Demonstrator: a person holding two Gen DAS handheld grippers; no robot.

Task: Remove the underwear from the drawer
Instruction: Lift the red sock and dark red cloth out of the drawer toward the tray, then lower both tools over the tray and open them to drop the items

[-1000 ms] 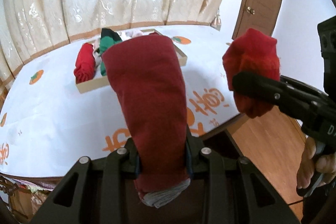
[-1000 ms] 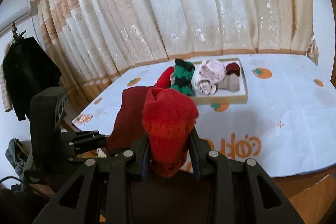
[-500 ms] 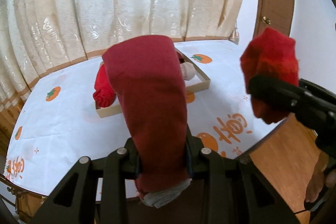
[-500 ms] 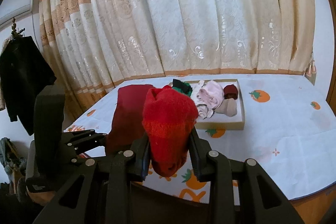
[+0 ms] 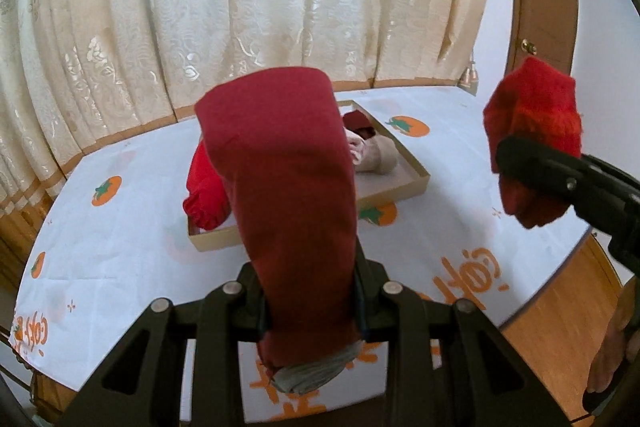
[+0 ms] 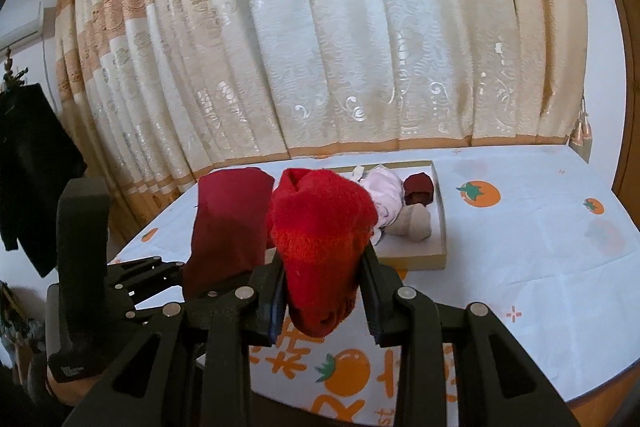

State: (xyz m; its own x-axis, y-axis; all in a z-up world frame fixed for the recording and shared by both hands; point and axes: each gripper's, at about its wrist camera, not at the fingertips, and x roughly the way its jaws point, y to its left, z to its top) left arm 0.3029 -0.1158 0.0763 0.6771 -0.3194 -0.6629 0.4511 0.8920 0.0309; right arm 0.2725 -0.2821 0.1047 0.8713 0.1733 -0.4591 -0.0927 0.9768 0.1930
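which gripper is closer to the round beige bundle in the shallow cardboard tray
Right, by a small margin. The right gripper sits nearer the tray end holding the round beige bundle; the left gripper is off toward the shallow cardboard tray's other end.

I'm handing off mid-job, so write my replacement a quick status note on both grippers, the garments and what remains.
Left hand-held gripper: shut on the dark red garment, held above the table.
Right hand-held gripper: shut on the bright red knit piece, also in the air.
Done: both pieces are out of the tray.
Left: set these two down; pink, beige, maroon and red pieces are in the tray.
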